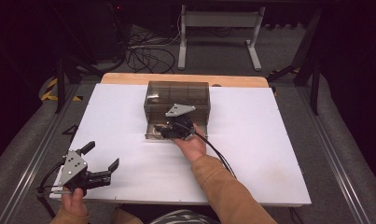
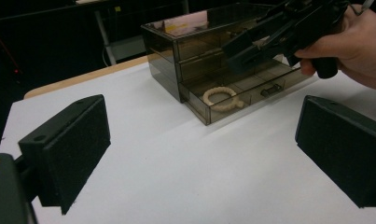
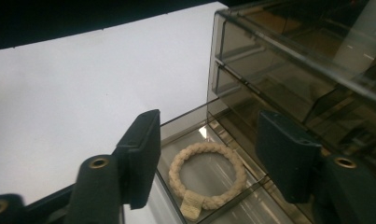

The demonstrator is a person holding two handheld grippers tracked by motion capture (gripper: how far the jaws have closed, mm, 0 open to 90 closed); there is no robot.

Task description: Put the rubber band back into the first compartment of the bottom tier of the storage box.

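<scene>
Lying below R fingers (image 3: 288,161): bracelet (image 3: 207,175), drawer (image 3: 185,128).

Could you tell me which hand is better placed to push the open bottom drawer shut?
Probably the right: the right gripper hangs open over the drawer holding the braided bracelet, while the left gripper sits near the table's front-left corner.

Cream braided rope ring (image 3: 207,179) lying flat in open bottom drawer (image 3: 185,128).
</scene>
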